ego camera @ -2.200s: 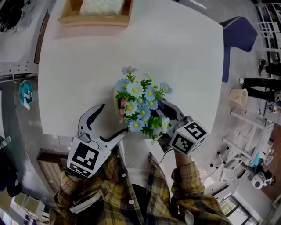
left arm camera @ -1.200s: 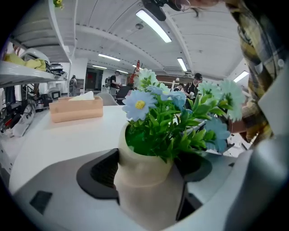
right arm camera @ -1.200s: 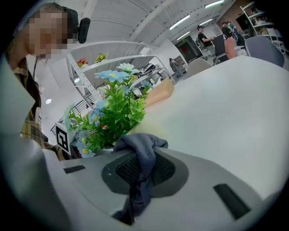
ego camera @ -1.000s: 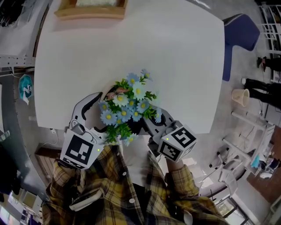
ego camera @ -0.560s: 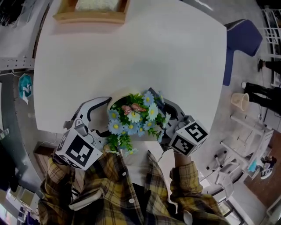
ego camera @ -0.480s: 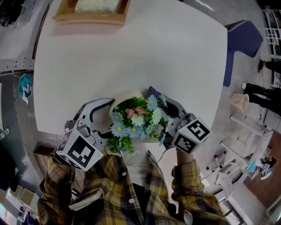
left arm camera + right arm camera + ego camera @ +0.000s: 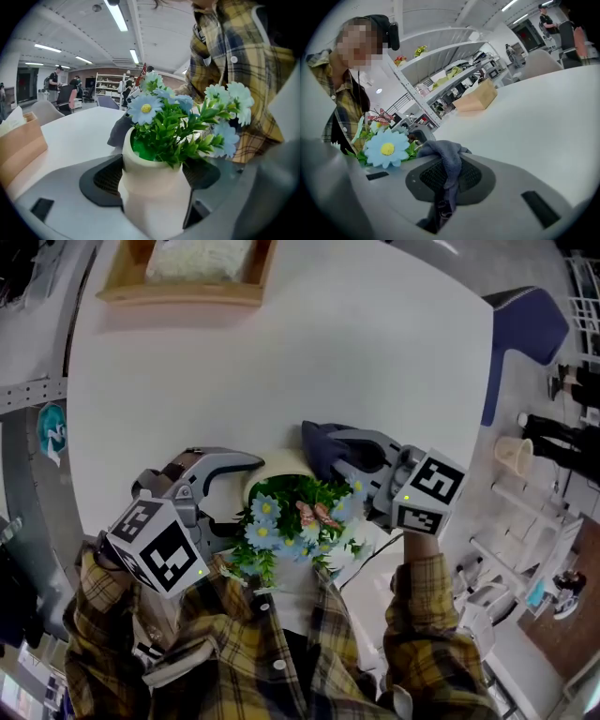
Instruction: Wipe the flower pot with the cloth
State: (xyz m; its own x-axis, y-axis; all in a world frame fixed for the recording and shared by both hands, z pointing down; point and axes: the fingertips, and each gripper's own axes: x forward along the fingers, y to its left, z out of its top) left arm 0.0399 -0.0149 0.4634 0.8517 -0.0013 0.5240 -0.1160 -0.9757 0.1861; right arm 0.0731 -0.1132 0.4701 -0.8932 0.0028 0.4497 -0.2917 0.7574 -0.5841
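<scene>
Now our left tongs [image 7: 246, 493] are clamped on the flower pot [image 7: 152, 197], one pad on each side of its cream wall just under the rim. Our right tongs [image 7: 447, 183] are shut on the cloth [image 7: 443, 152], a dark grey wad that bunches out past the pads.

In the head view the cloth sits just beside the far side of the pot's rim, and the left gripper view shows it close behind the pot. We cannot tell whether it presses on the wall. The pot is at the near edge of the desk [image 7: 281, 352], close to our shirt. Its flowers [image 7: 291, 512] seem tipped toward us, and whether its base rests on the desk is hidden.

We judge the wiping to be under way. The pot is steadied and the cloth is brought to it, but nothing shows how much of the wall is done. The sides under the pads look unreached.

About two seconds ago the left tongs stood wide apart beside the pot, which stood further onto the desk. Since then they have closed on it and drawn it toward us, and the cloth has come round from behind the flowers to the far wall.

A wooden tray [image 7: 178, 287] lies well apart at the far edge.
</scene>
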